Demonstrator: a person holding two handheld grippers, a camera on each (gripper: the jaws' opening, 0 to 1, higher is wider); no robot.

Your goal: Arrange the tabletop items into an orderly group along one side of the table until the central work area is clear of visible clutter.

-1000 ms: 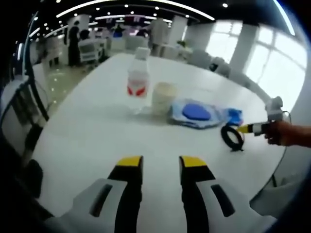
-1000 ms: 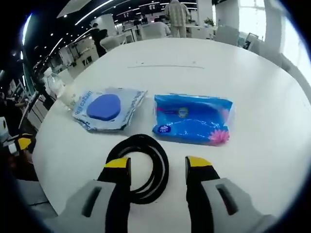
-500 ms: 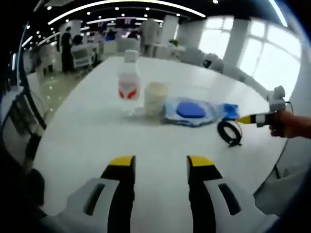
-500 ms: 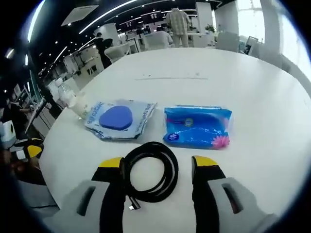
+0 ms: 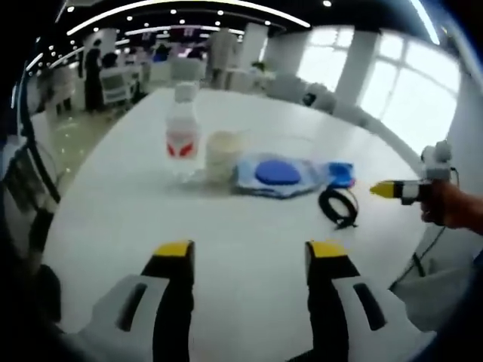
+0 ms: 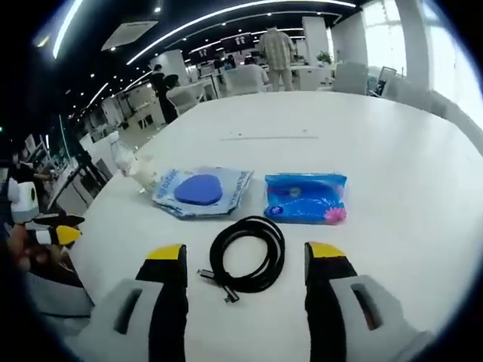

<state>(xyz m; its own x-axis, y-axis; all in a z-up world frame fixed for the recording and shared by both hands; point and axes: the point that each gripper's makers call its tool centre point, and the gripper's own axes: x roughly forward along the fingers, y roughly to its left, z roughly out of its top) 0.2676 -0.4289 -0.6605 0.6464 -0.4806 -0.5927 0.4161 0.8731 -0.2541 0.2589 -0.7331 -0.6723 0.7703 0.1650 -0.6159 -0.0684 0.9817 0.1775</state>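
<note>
On the white table [image 5: 113,196] stands a clear water bottle [image 5: 181,141] with a red label, a pale cup [image 5: 223,152] beside it, then a clear pouch with a blue pad [image 5: 277,173], a blue tissue pack [image 5: 341,173] and a coiled black cable [image 5: 338,207]. My left gripper [image 5: 250,249] is open over bare tabletop, short of them. In the right gripper view, the cable [image 6: 249,254] lies on the table just ahead of my open right gripper [image 6: 243,251], with the pouch [image 6: 201,191] and tissue pack [image 6: 306,197] behind it. The bottle [image 6: 121,157] sits far left.
The right gripper [image 5: 404,190], held by a hand, enters the left gripper view from the right. The left gripper [image 6: 45,234] shows at the left edge of the right gripper view. Chairs, desks and people stand beyond the table's far edge [image 6: 302,98].
My right gripper has let go of the cable and drawn back; the coil now lies free on the table. My left gripper's jaws have spread wider and it has drawn back a little.
</note>
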